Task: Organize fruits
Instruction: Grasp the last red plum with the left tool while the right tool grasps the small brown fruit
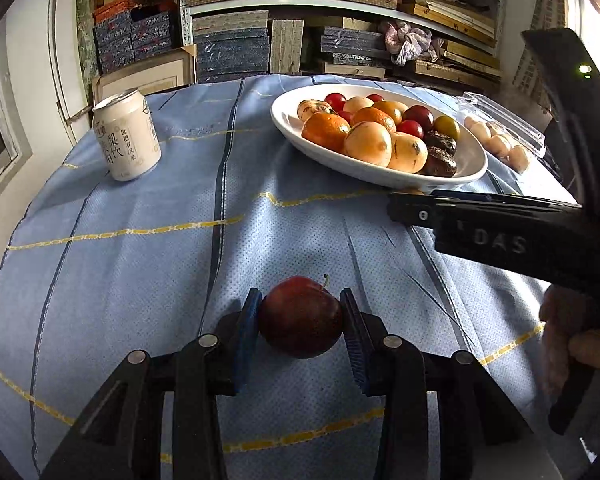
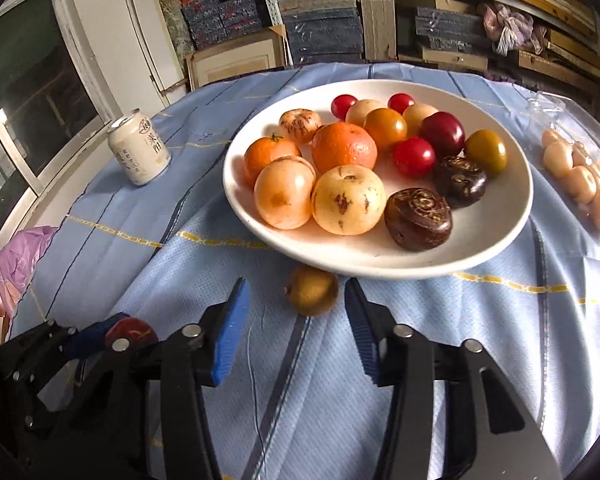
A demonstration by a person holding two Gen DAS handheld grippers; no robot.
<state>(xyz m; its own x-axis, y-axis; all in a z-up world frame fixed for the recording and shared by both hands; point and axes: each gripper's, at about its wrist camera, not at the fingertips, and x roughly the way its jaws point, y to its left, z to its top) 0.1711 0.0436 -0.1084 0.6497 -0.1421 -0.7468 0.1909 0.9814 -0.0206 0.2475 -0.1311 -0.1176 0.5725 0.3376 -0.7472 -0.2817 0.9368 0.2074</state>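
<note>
Two tongs work over my blue tablecloth [image 1: 140,280]. My left gripper [image 1: 300,320] pinches a dark red plum [image 1: 300,318] between its blue pads, resting on the cloth. My right gripper [image 2: 296,332] stands spread, a small brown kiwi [image 2: 312,290] lying between its tips, just beside the white plate [image 2: 380,264] heaped with oranges, tomatoes and pale fruits. A drink can [image 1: 126,136] stands well apart.

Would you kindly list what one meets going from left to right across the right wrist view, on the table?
Pink cloth → drink can → white plate of fruit → clear pack of pale fruits.
</note>
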